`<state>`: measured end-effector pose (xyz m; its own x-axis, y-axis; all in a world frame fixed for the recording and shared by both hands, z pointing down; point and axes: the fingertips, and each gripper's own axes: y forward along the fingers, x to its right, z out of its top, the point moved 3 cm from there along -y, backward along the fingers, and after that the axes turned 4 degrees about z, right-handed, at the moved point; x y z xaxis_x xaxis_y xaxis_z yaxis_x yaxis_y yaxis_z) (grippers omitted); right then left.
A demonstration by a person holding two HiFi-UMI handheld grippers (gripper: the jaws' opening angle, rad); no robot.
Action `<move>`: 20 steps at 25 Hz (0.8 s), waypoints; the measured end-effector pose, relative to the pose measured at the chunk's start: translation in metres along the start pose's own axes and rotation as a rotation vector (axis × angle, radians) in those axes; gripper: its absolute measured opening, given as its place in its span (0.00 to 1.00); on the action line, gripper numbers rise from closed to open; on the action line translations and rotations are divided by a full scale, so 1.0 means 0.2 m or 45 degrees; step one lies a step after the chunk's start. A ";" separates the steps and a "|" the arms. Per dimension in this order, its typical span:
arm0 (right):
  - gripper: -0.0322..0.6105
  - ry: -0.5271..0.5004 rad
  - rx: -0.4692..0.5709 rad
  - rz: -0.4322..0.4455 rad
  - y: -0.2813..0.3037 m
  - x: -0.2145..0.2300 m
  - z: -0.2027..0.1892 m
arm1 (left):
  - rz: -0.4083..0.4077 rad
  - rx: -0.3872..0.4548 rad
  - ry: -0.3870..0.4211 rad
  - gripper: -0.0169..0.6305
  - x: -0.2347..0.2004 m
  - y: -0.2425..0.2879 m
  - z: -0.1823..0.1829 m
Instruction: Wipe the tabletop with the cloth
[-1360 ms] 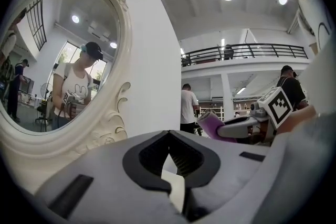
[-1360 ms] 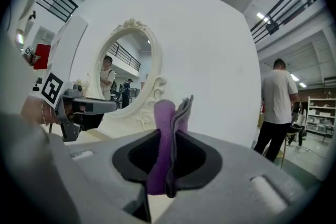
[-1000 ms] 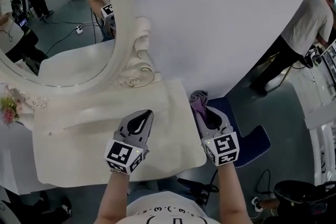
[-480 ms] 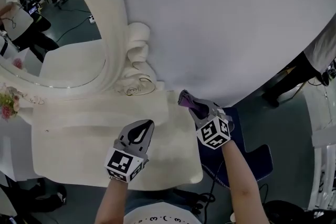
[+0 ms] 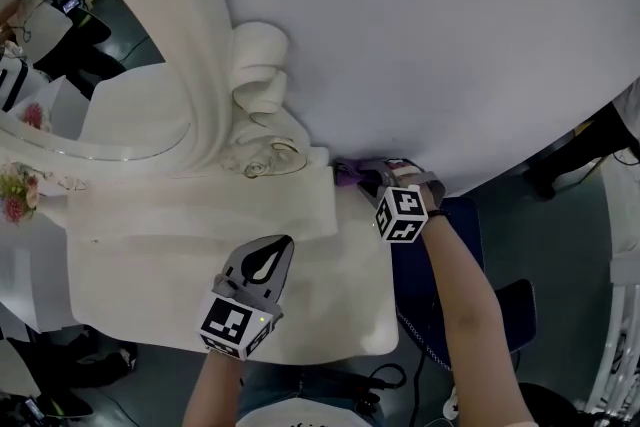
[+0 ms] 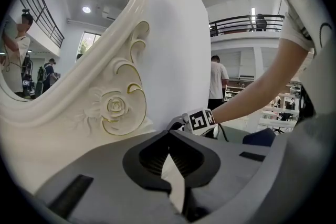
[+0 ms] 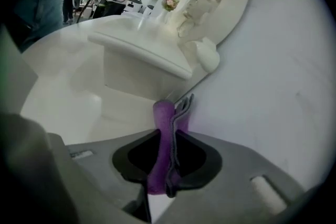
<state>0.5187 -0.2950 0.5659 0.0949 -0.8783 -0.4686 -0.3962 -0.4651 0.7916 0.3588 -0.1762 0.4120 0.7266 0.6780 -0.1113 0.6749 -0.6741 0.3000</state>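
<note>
A purple cloth sits clamped in the right gripper at the tabletop's 1 o'clock corner, close against the white wall. The left gripper, jaws together on nothing, hangs over the 6 o'clock edge. A carved mirror frame stands at 11 o'clock.

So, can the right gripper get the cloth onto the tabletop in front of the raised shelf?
Probably yes. The right gripper holds the purple cloth at the far right corner by the wall, and the tabletop beside it is bare. Only the left gripper, over the front part, might block it.
</note>
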 end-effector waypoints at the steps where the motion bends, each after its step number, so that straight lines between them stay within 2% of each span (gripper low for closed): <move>1: 0.17 -0.029 -0.002 0.017 0.02 0.01 0.00 | 0.000 -0.007 0.002 0.02 0.00 0.00 -0.01; 4: 0.17 -0.061 0.013 0.064 0.04 0.02 -0.01 | -0.011 -0.022 0.011 0.02 0.00 0.01 -0.03; 7: 0.17 -0.006 0.031 0.096 0.04 0.02 0.00 | -0.028 -0.043 0.029 0.02 0.02 0.02 -0.06; 11: 0.16 0.077 0.121 0.169 0.05 0.00 0.07 | -0.054 -0.057 0.044 0.02 0.06 0.02 -0.08; 15: 0.16 0.125 0.127 0.225 0.04 -0.01 0.08 | -0.083 -0.068 0.030 0.02 0.08 0.02 -0.08; 20: 0.15 0.170 0.163 0.314 -0.04 -0.15 0.10 | -0.094 -0.057 0.024 0.02 0.09 -0.02 -0.09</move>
<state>0.5006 -0.2624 0.5668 0.0973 -0.9737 -0.2061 -0.5331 -0.2259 0.8154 0.3668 -0.1566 0.4255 0.6722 0.7311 -0.1169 0.7199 -0.6086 0.3335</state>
